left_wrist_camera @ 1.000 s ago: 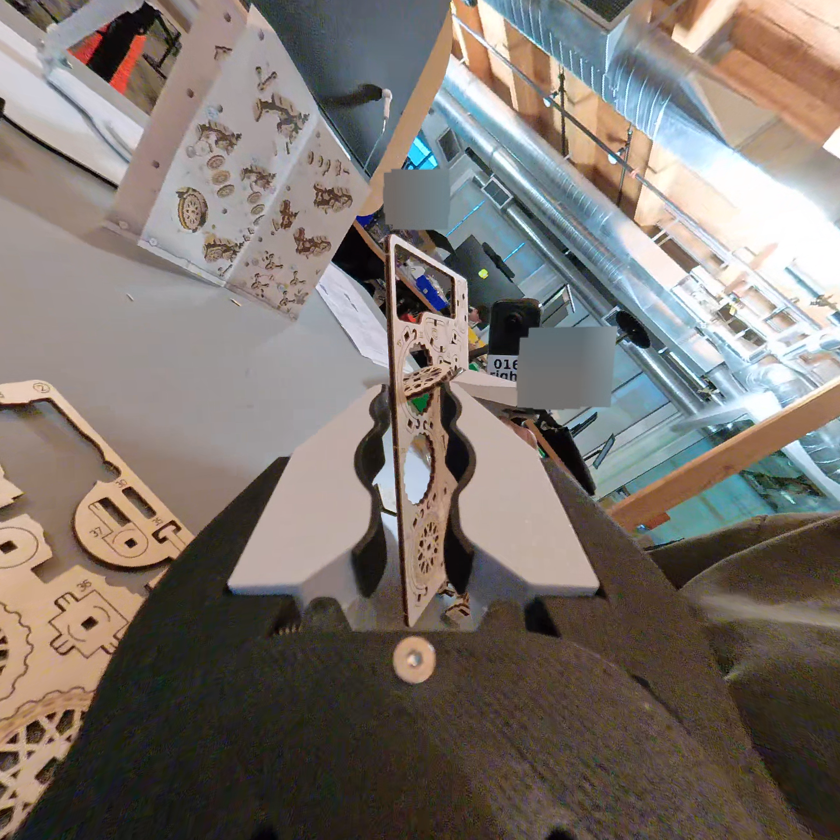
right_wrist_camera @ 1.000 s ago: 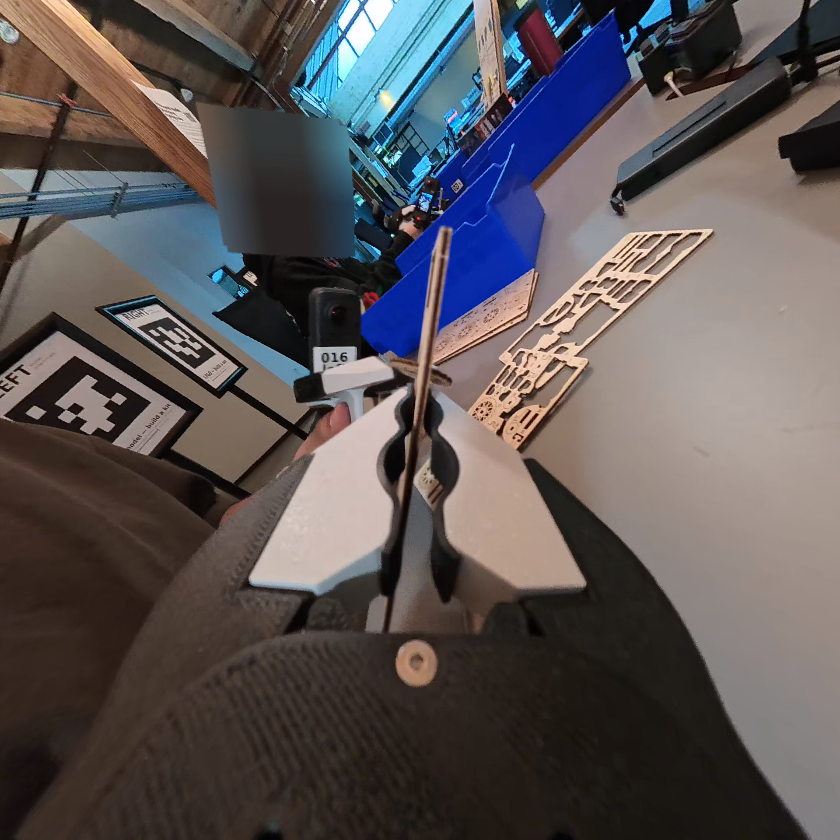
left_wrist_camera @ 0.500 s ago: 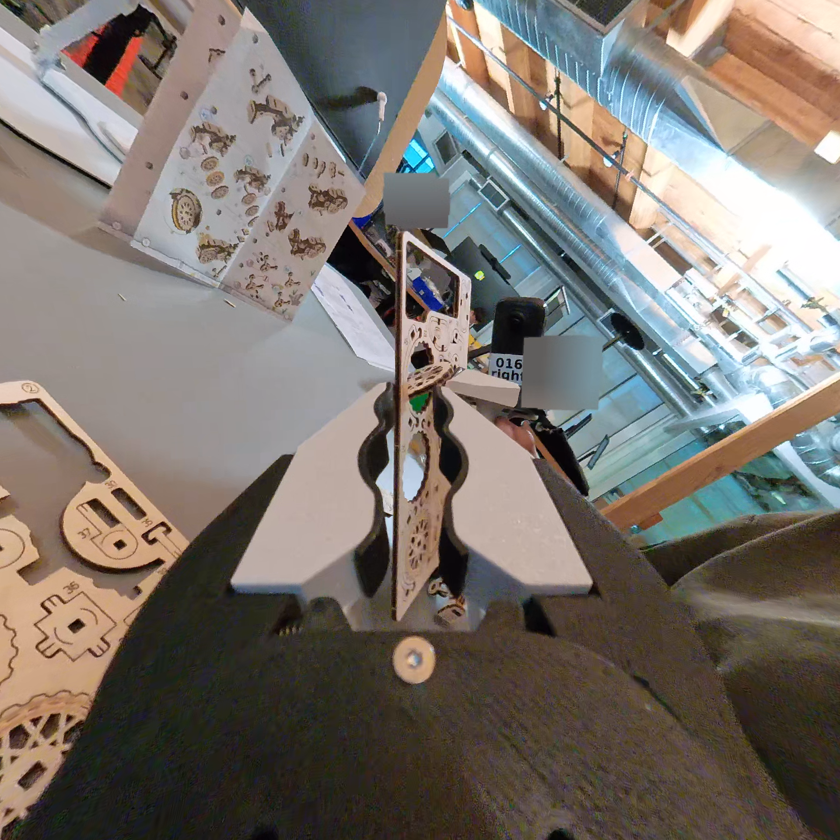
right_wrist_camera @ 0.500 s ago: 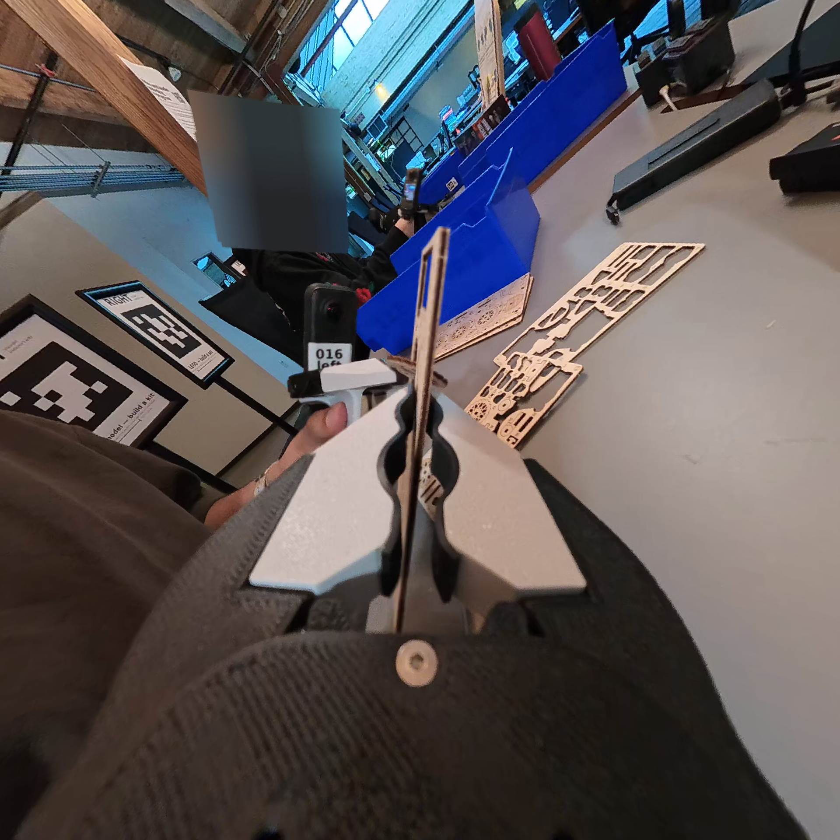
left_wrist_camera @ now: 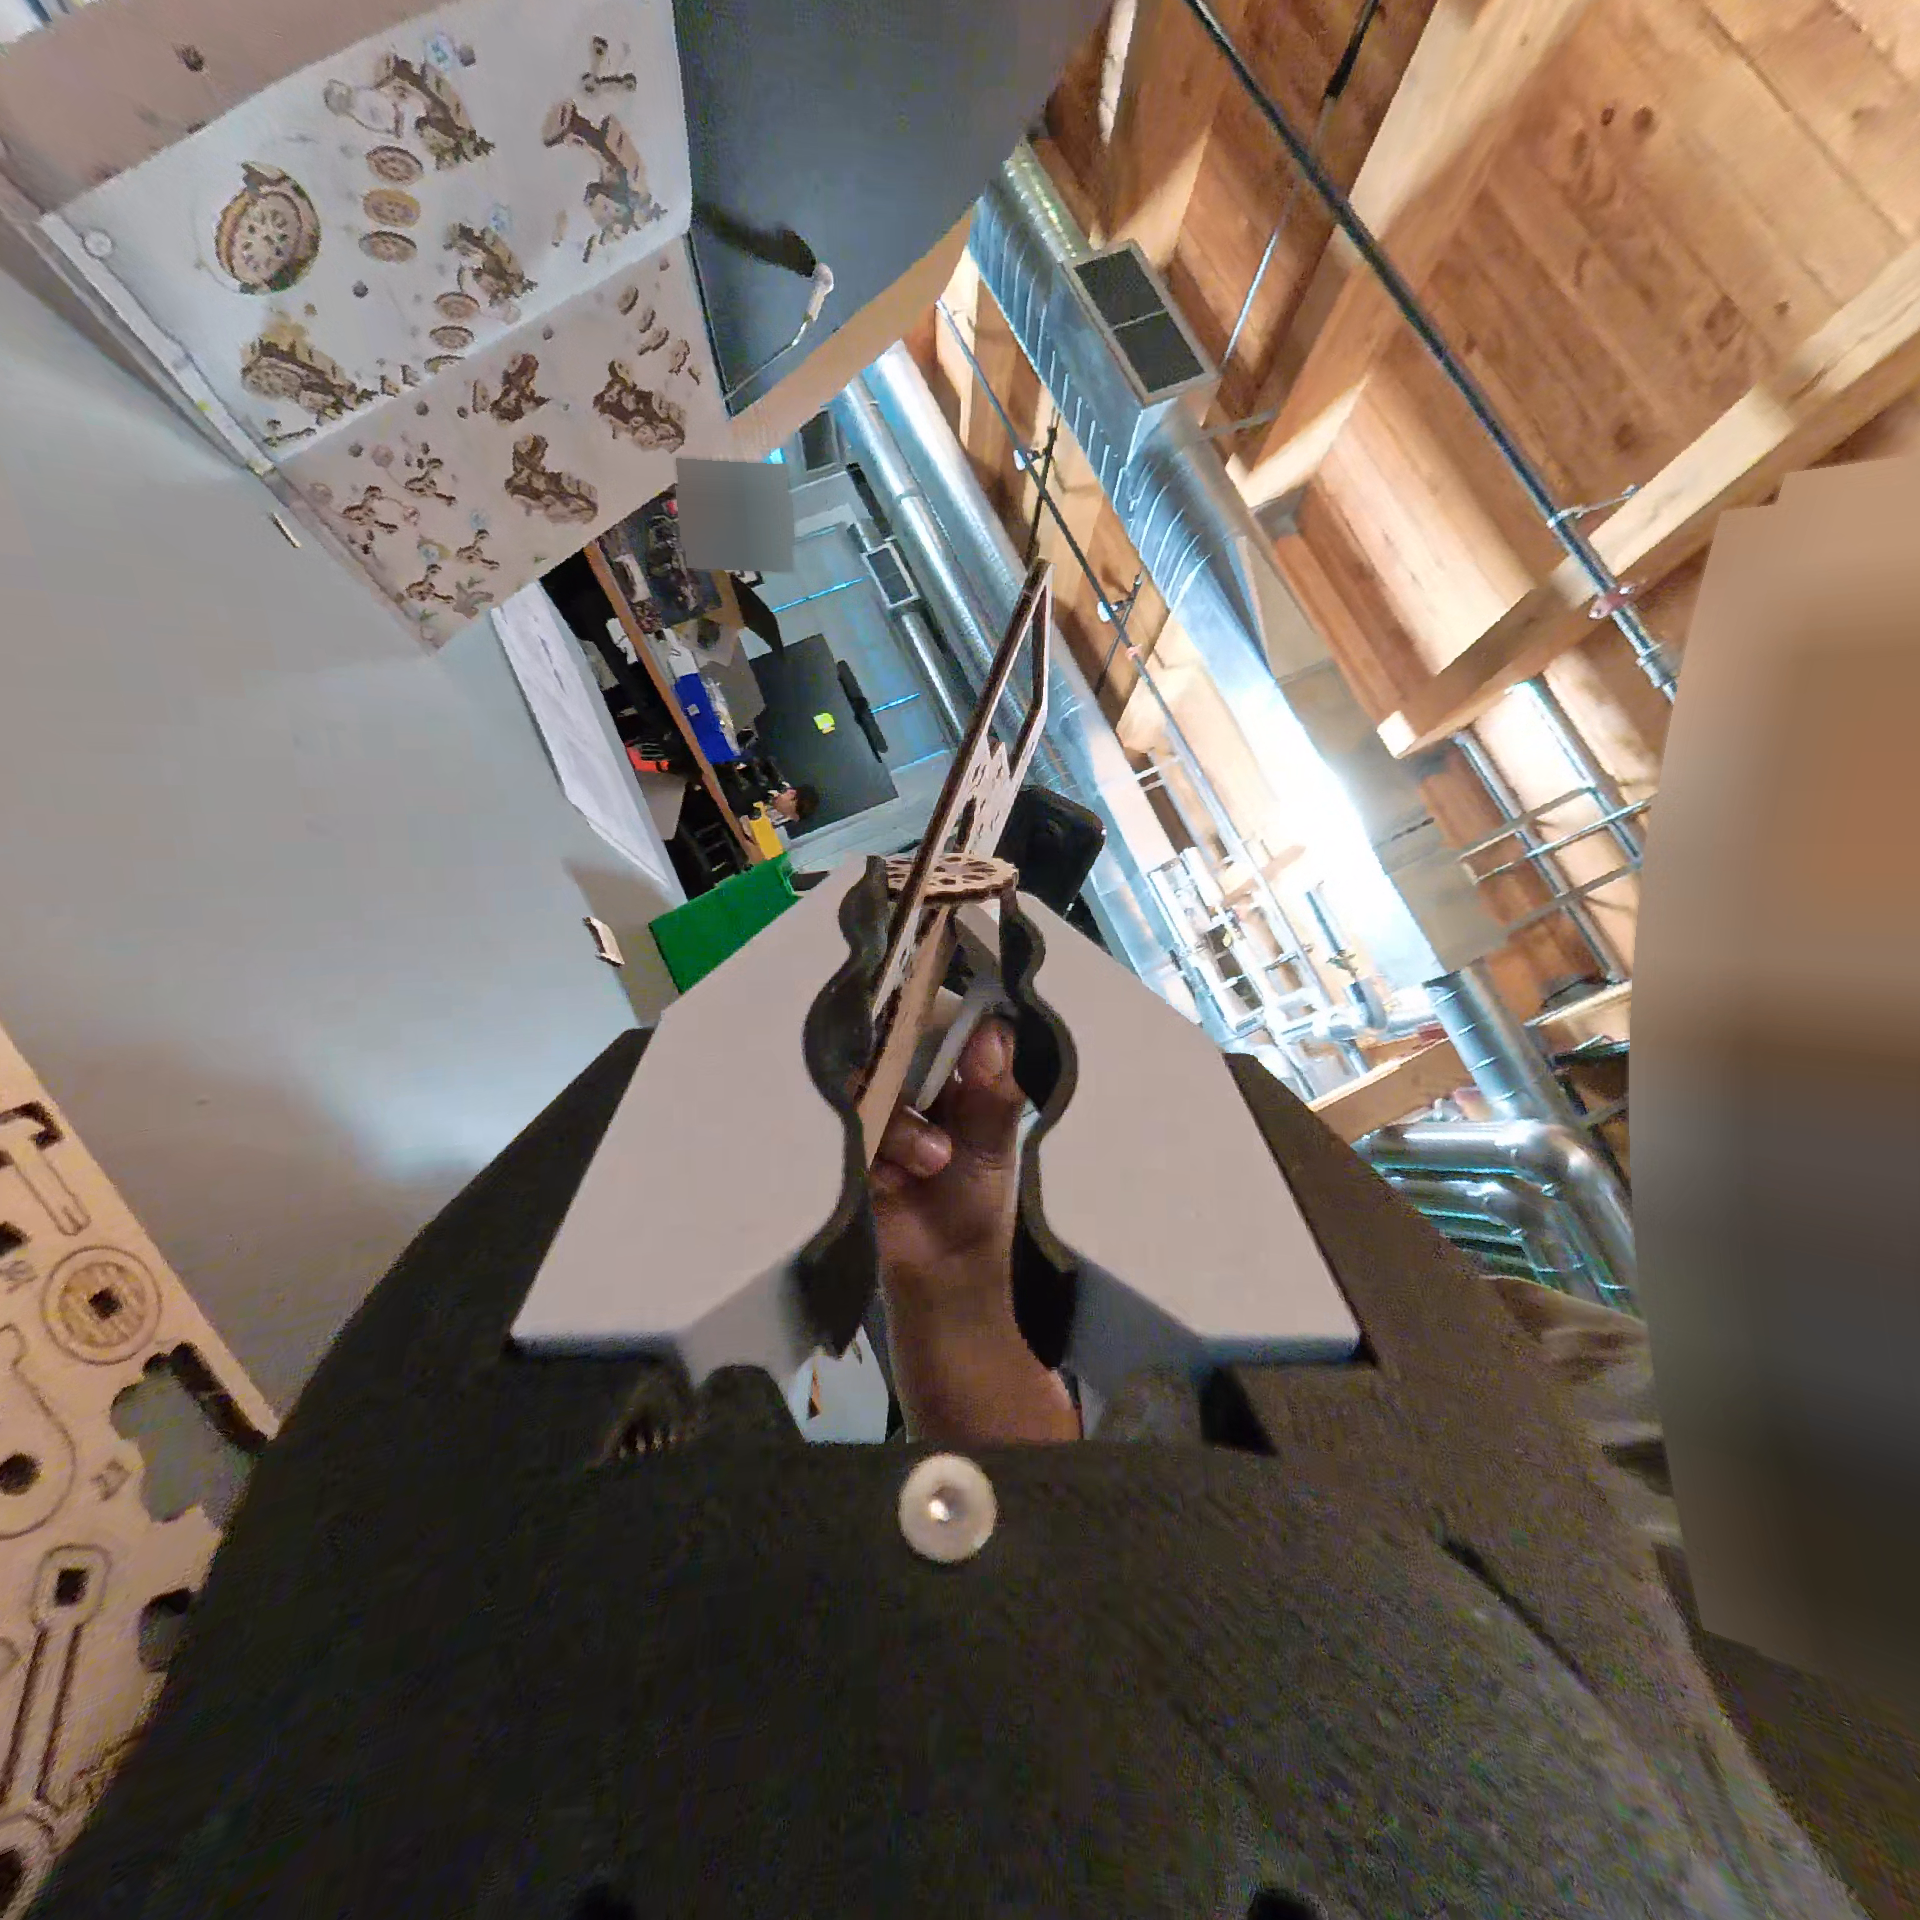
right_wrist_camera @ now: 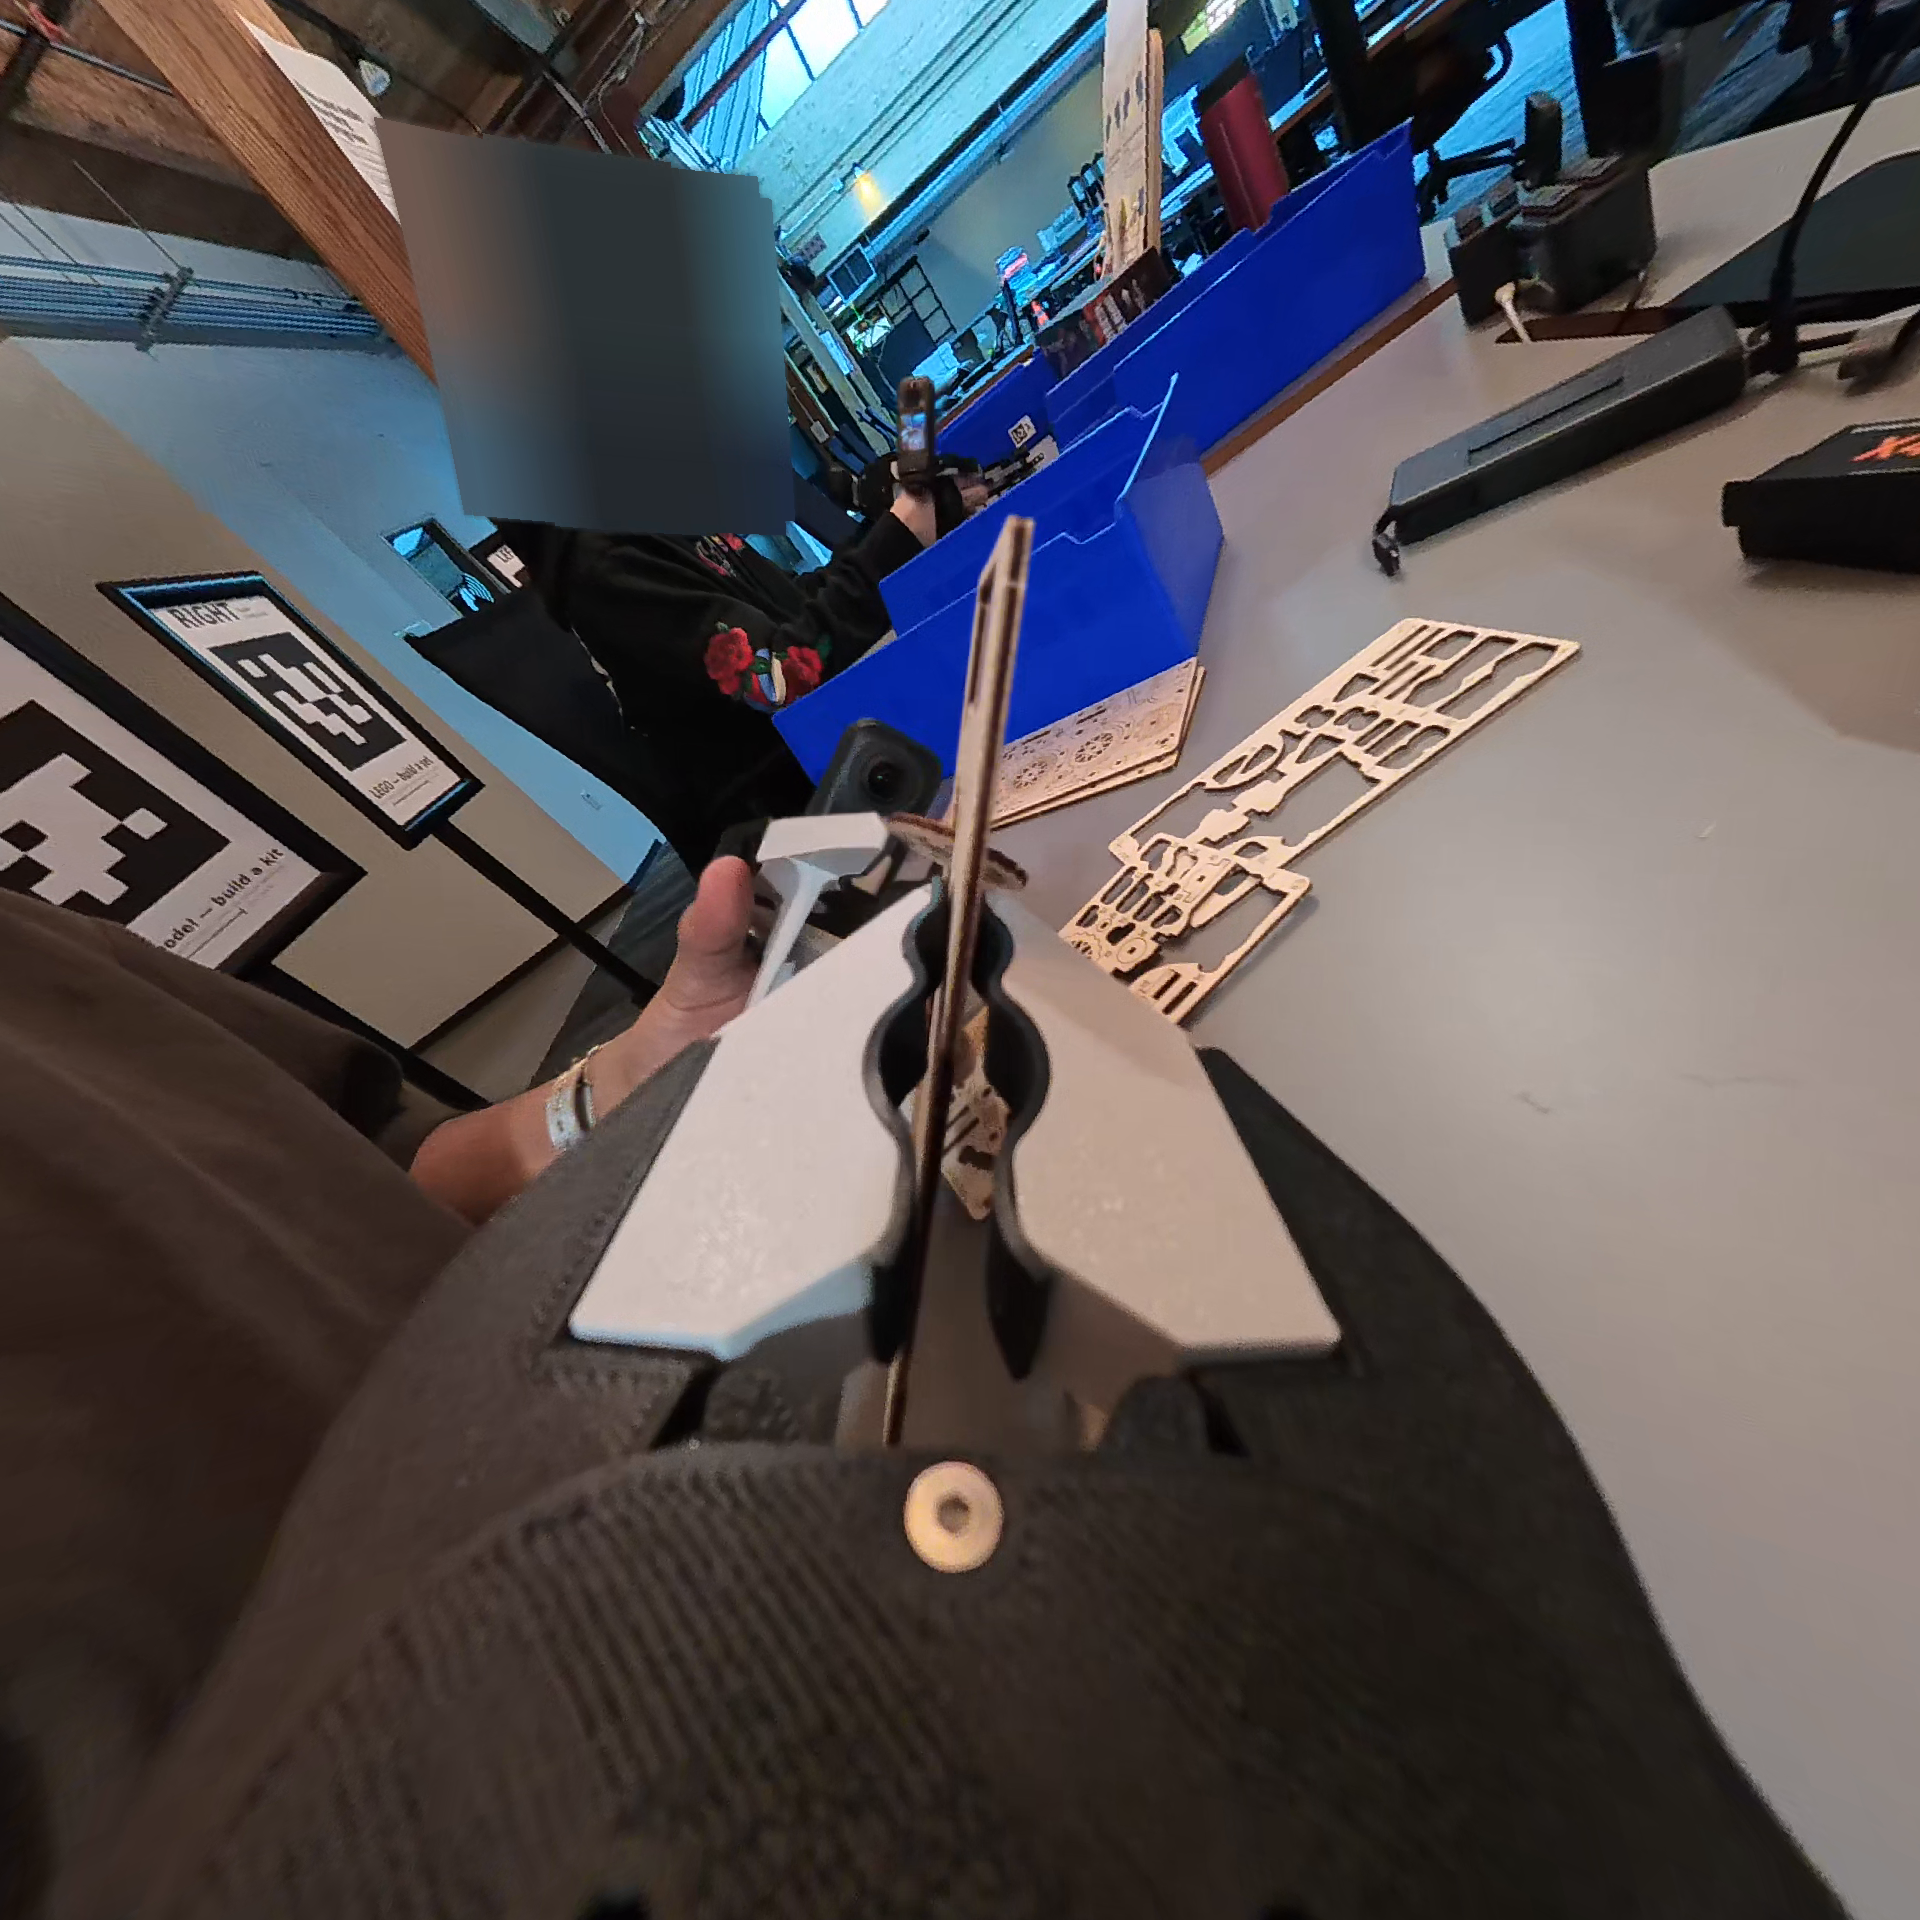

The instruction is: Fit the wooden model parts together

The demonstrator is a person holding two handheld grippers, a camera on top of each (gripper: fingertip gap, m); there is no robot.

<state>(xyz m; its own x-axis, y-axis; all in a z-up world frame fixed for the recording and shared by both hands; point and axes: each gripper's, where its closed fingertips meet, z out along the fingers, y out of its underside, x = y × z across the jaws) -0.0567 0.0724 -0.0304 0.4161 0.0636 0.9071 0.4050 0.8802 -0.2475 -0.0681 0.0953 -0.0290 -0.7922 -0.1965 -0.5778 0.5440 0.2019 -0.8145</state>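
Wooden panel: clamped edge-on in right gripper, long axis toward 12 o'clock. Small gear: at left gripper tips, jaws parted, crossing the panel.

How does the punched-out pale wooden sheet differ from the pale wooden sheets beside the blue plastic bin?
The punched-out sheet is mostly holes and lies single; the sheets beside the blue bin keep their parts and are stacked. Both lie flat on the grey table.

Grey table under wooden sheets
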